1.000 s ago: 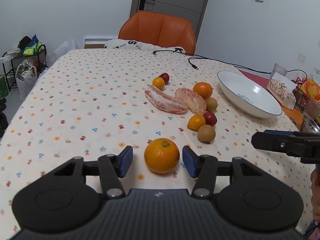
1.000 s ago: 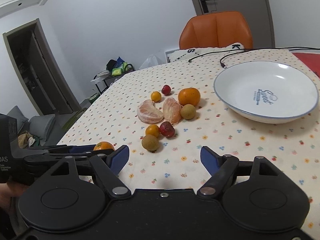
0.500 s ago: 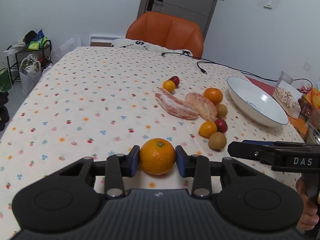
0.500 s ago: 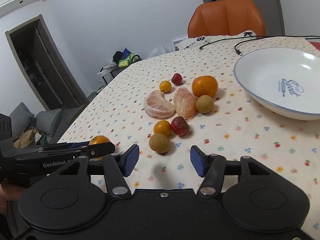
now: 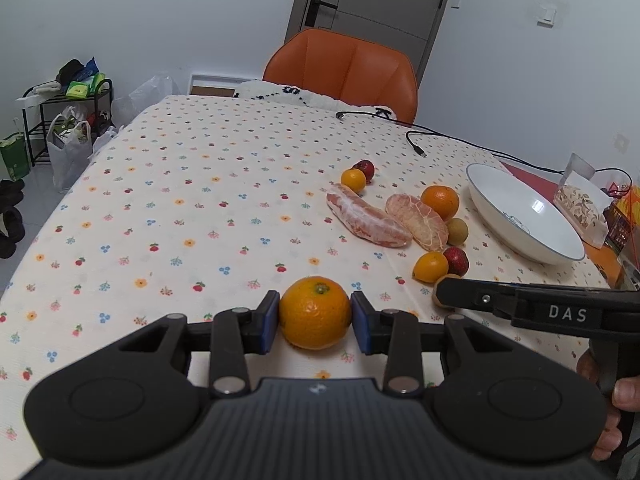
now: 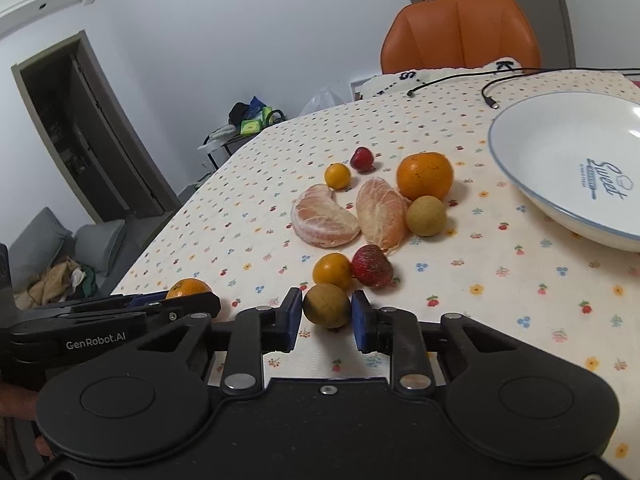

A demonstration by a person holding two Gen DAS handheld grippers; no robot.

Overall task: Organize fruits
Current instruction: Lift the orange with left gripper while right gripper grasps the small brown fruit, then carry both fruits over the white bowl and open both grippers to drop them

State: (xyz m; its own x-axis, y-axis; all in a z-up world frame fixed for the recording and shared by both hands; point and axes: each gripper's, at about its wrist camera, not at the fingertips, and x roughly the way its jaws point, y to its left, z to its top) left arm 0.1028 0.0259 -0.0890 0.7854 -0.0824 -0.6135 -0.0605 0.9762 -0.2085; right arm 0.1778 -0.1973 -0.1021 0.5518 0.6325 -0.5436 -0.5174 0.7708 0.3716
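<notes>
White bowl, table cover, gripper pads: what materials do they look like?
White bowl: likely glazed ceramic; glossy highlights, blue rim line, printed logo inside.
Table cover: looks like woven or quilted fabric; matte, soft creases, small flower print.
Blue pads on the left gripper: probably rubber or soft plastic; matte, pressed flat against the orange.

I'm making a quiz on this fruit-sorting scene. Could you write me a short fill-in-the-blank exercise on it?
1. The left gripper is shut on a round ____ fruit.
2. The right gripper has its fingers around a small round brownish-green fruit that rests on the ____ tablecloth.
3. The white blue-rimmed bowl holds ____ fruit.

Missing words: orange; floral; no
</notes>
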